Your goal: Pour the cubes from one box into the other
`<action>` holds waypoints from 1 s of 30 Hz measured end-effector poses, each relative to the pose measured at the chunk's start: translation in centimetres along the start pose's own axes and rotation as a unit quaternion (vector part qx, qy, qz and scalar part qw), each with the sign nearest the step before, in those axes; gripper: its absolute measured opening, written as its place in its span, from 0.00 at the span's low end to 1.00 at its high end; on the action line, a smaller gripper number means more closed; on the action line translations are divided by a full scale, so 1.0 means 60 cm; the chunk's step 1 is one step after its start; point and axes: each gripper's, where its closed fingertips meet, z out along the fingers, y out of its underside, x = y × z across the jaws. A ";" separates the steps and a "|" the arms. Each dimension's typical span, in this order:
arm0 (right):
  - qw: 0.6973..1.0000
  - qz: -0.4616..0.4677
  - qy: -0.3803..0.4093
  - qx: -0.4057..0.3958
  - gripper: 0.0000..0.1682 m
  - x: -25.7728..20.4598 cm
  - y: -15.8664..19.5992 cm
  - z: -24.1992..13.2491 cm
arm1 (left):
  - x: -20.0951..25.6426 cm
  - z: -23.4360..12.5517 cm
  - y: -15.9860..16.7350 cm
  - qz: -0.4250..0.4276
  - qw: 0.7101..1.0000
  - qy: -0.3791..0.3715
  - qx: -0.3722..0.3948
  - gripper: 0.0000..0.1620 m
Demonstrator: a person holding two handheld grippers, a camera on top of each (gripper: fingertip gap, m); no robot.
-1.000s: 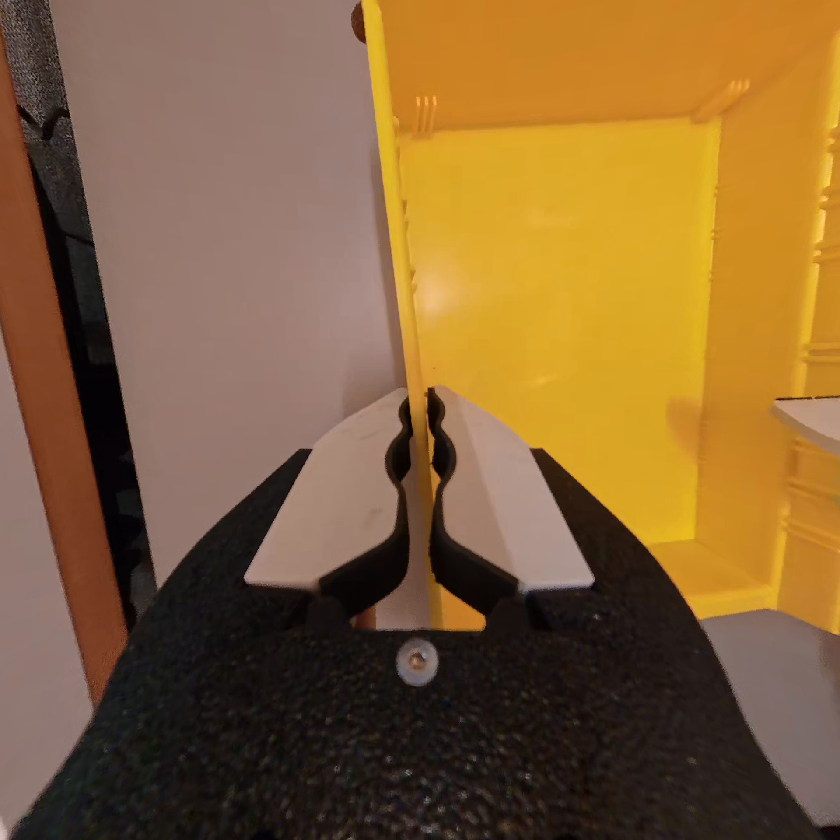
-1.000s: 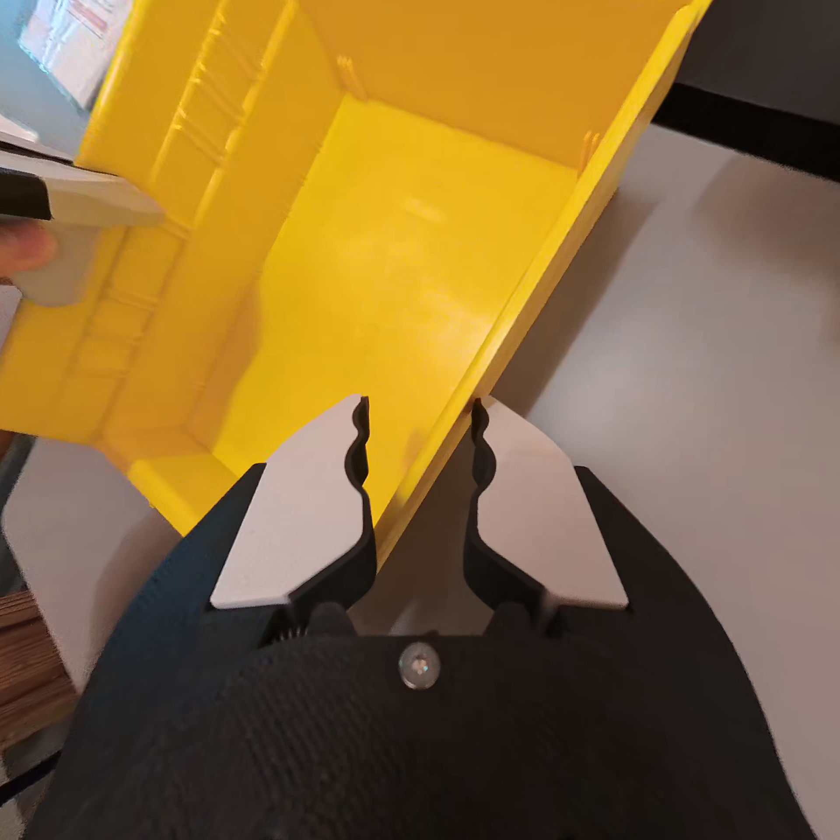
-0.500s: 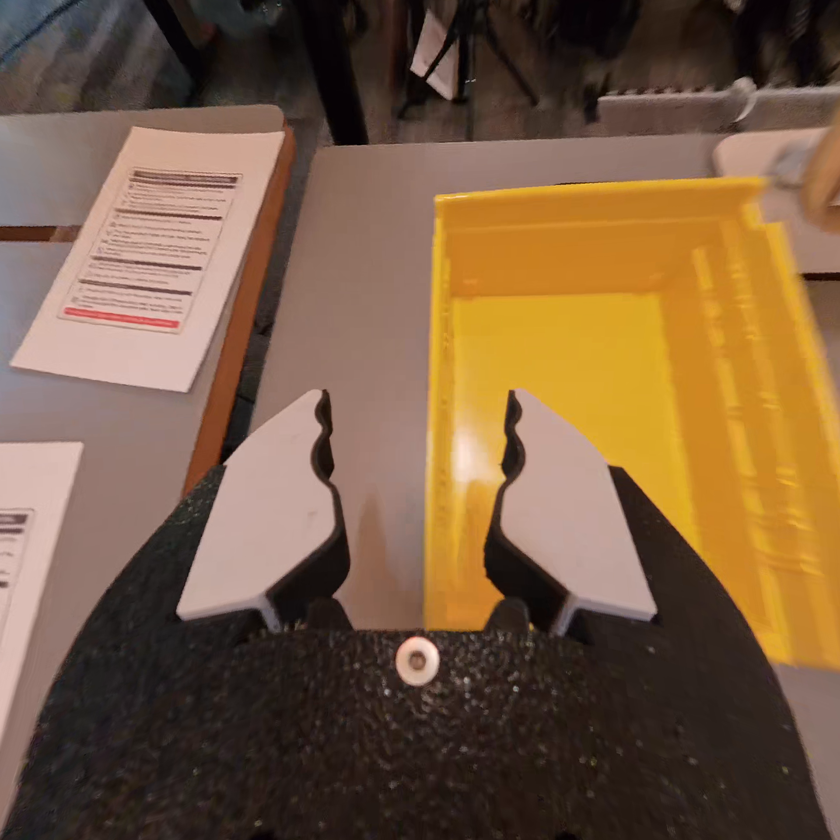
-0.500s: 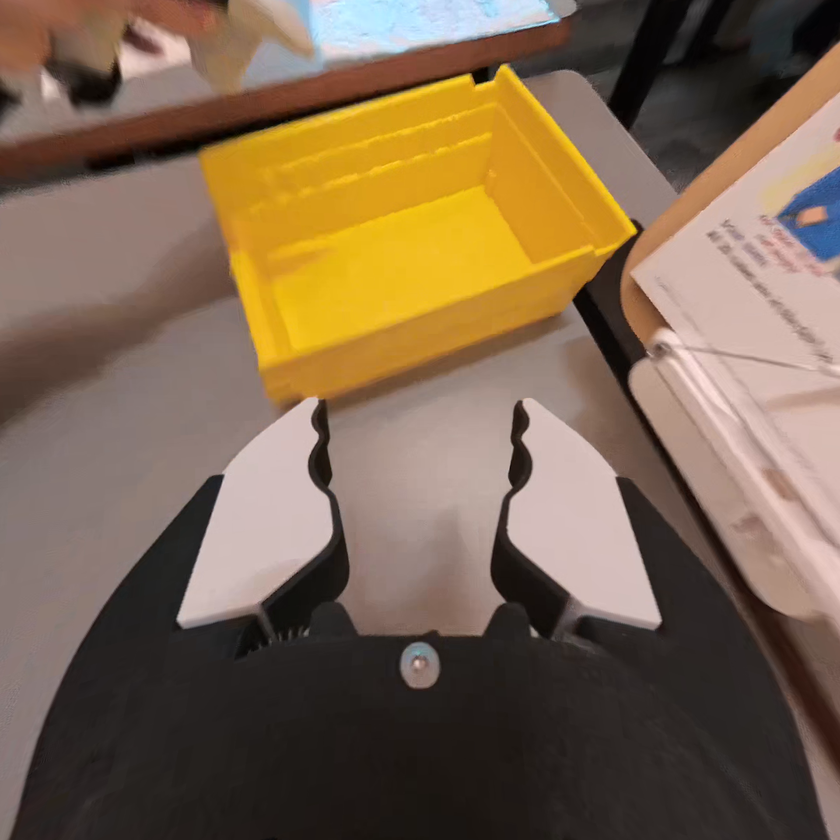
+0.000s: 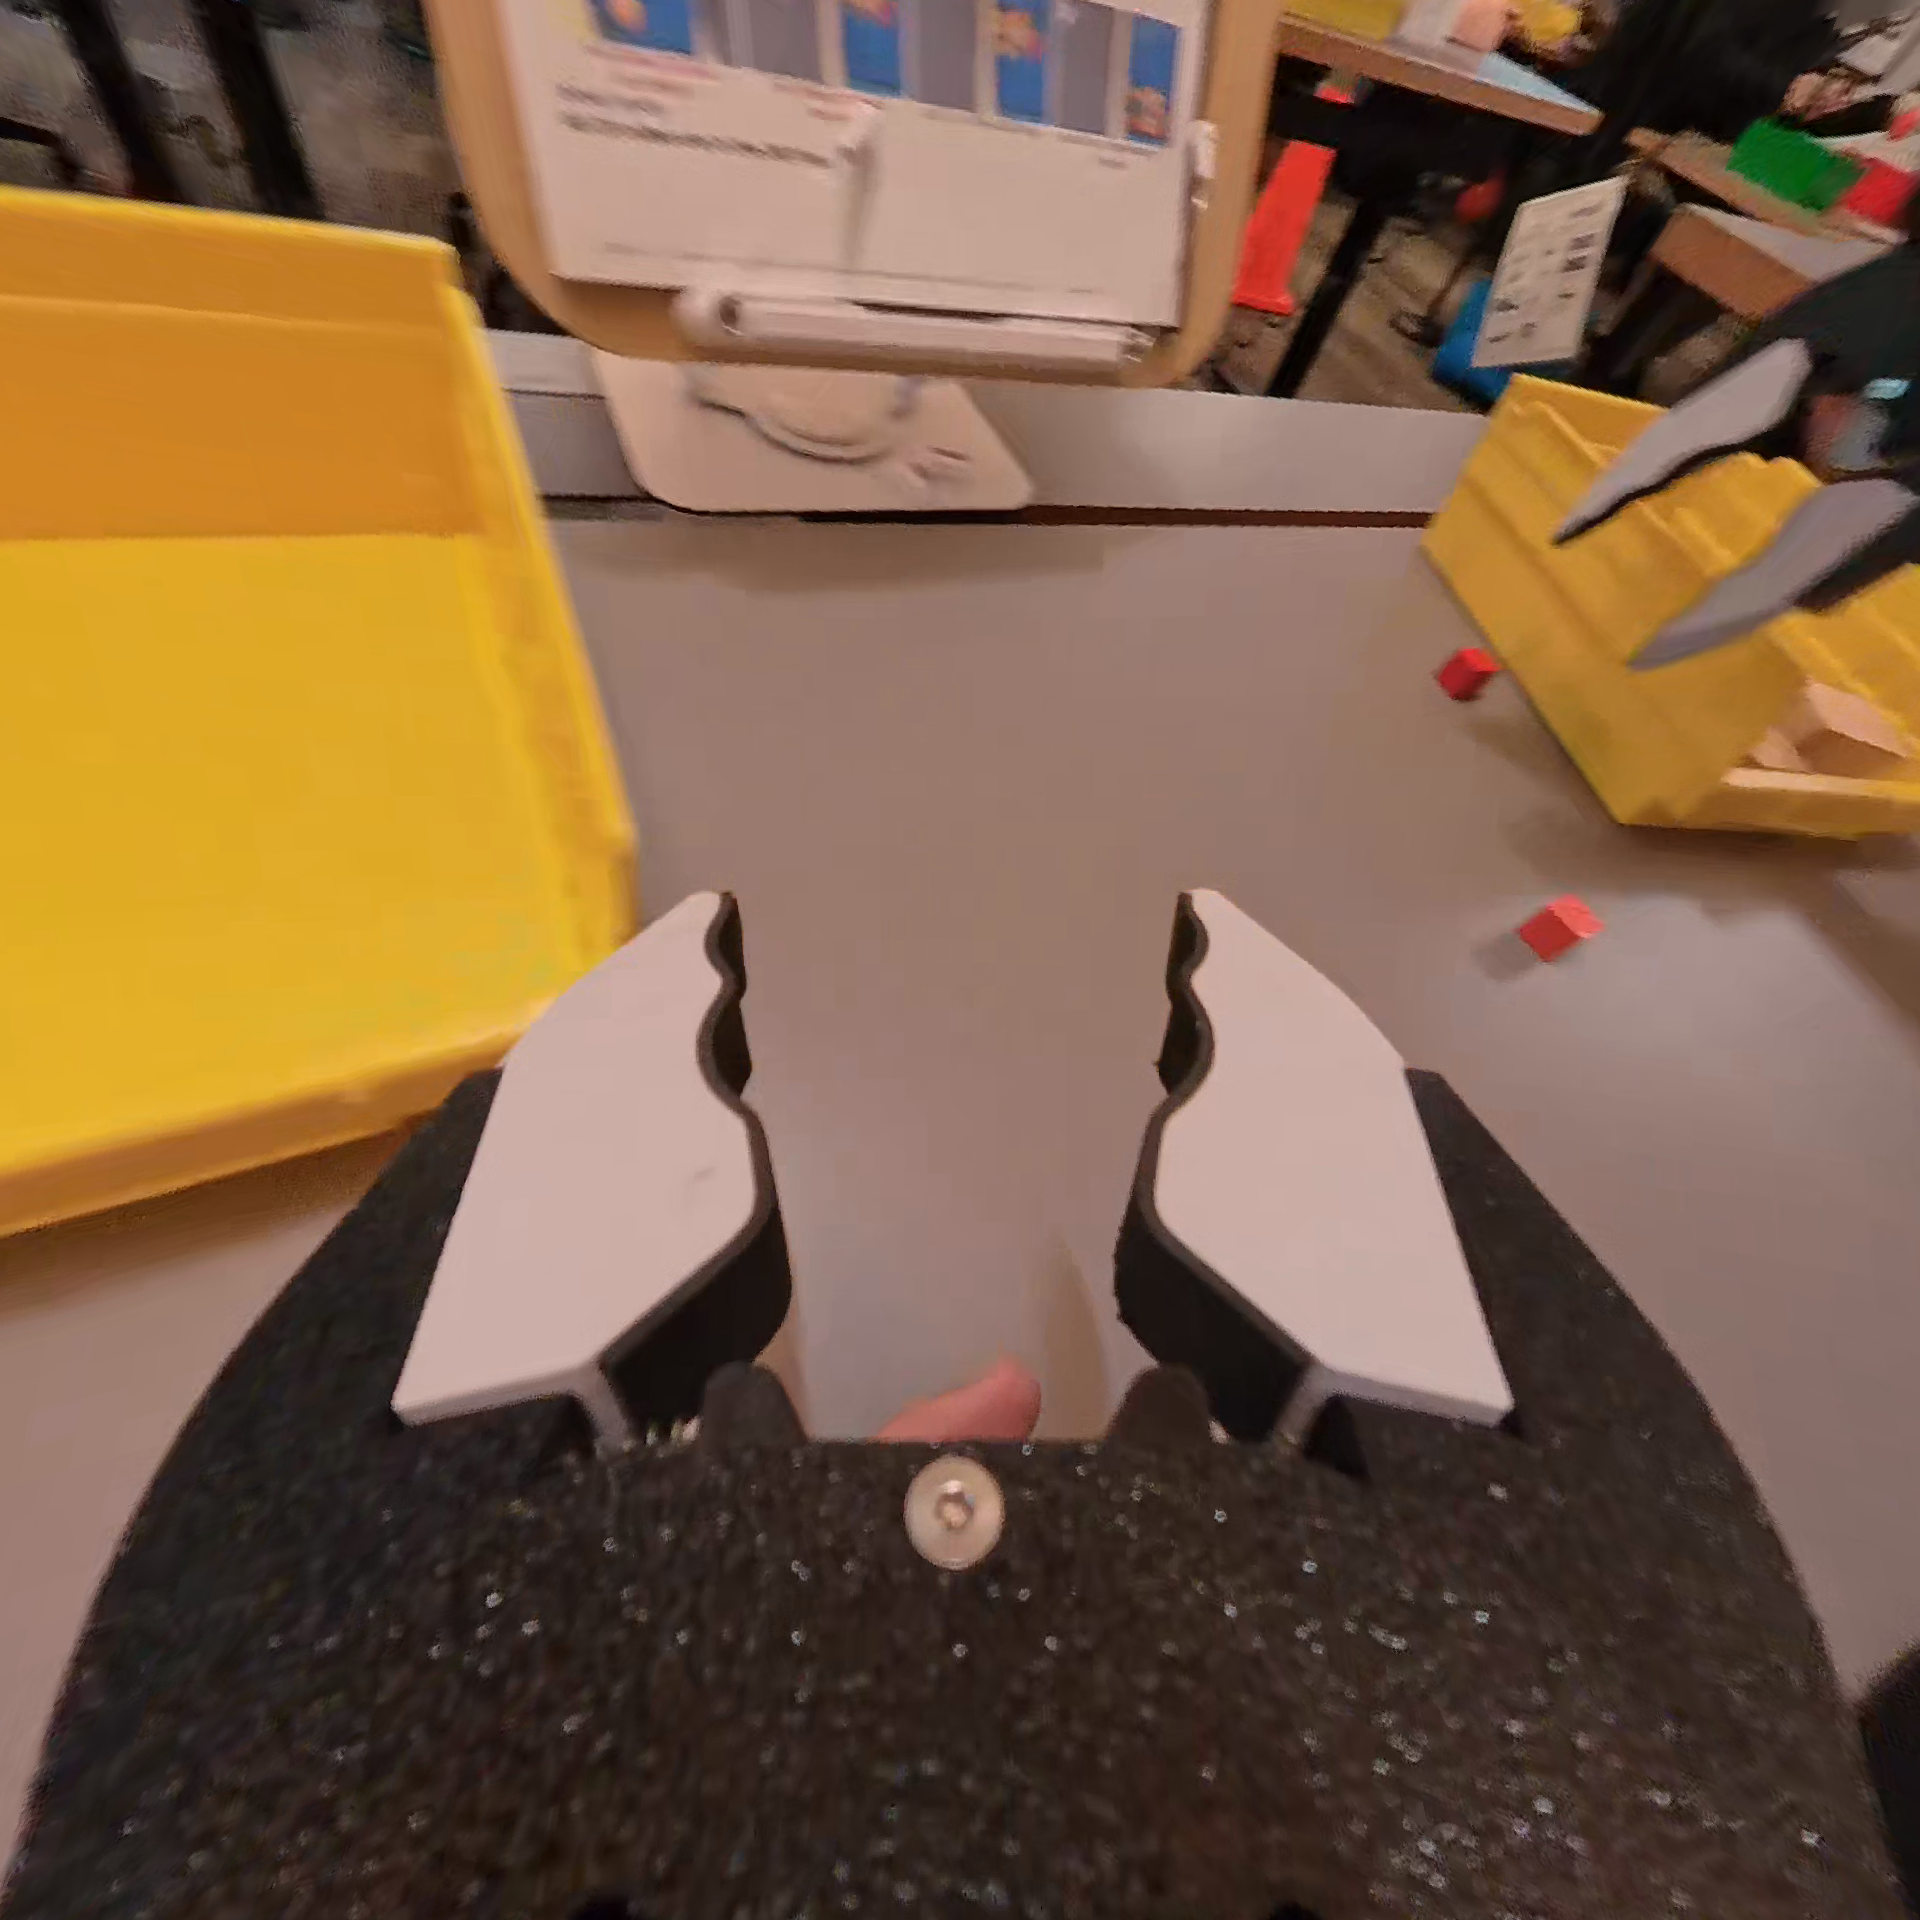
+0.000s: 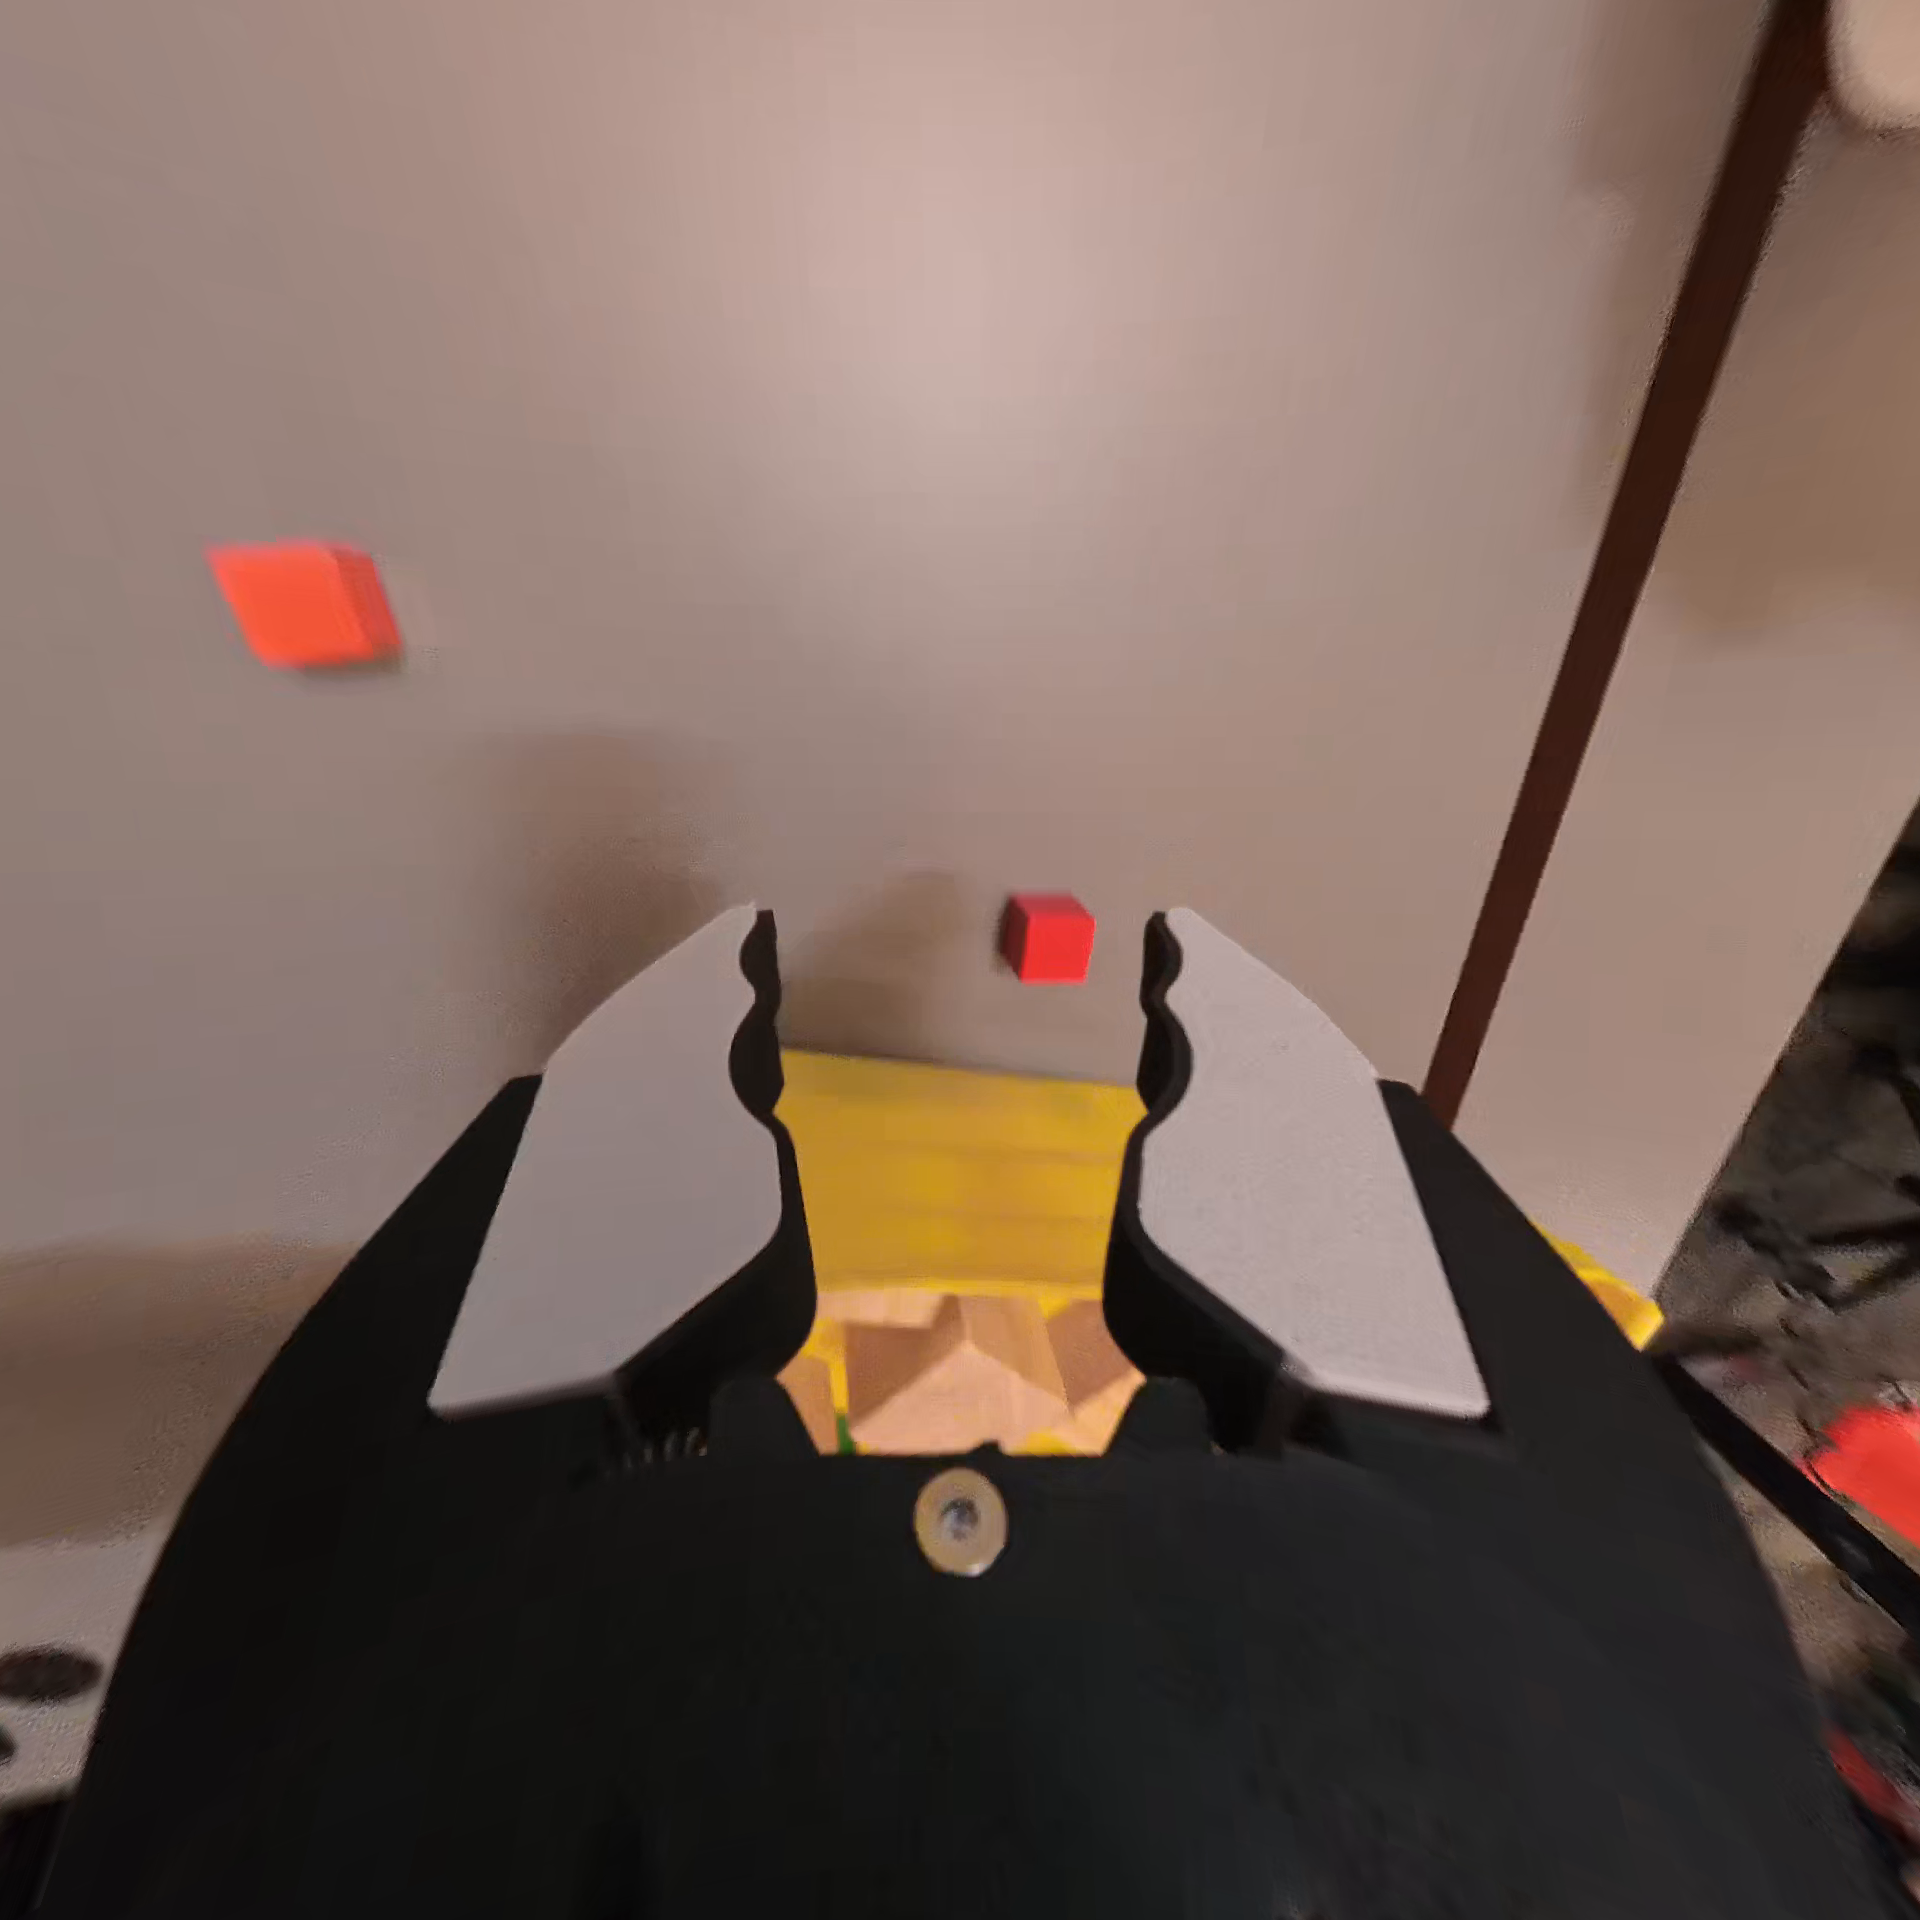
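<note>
Now, done: wooden cubes [image 6: 961,1382] lie in the box [image 6: 956,1164] below the right gripper [image 6: 956,935].
Left: two red cubes [image 5: 1558,928] lie on the tabletop [image 5: 987,727], beyond both jaws.
Jaws: both grippers, left gripper [image 5: 956,914] included, wide open, empty.

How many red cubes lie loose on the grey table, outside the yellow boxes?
2. One red cube lies close beside the yellow box with wooden cubes; the other red cube lies farther out on the table. Others may be out of view.

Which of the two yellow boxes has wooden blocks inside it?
The yellow plastic box on the right, under the right tool, holds pale wooden blocks. The yellow plastic box on the left shows none.
</note>
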 end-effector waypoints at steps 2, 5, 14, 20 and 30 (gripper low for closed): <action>0.998 -0.015 -0.013 -0.063 0.40 0.006 0.031 0.022 | 0.035 0.014 0.024 0.003 1.000 0.024 -0.006 0.48; 0.992 -0.016 -0.053 -0.115 0.36 0.011 0.042 0.041 | 0.062 0.021 0.052 0.010 0.998 0.047 -0.038 0.48; 0.968 -0.037 -0.095 -0.229 0.31 0.034 0.072 0.088 | 0.045 -0.014 0.055 0.014 0.999 0.038 -0.020 0.49; 0.956 -0.045 -0.101 -0.273 0.32 0.037 0.082 0.098 | 0.033 -0.011 0.059 -0.014 0.998 0.054 -0.017 0.49; 0.944 -0.046 -0.113 -0.308 0.18 0.031 0.088 0.121 | 0.021 -0.003 0.062 -0.031 0.997 0.069 -0.015 0.49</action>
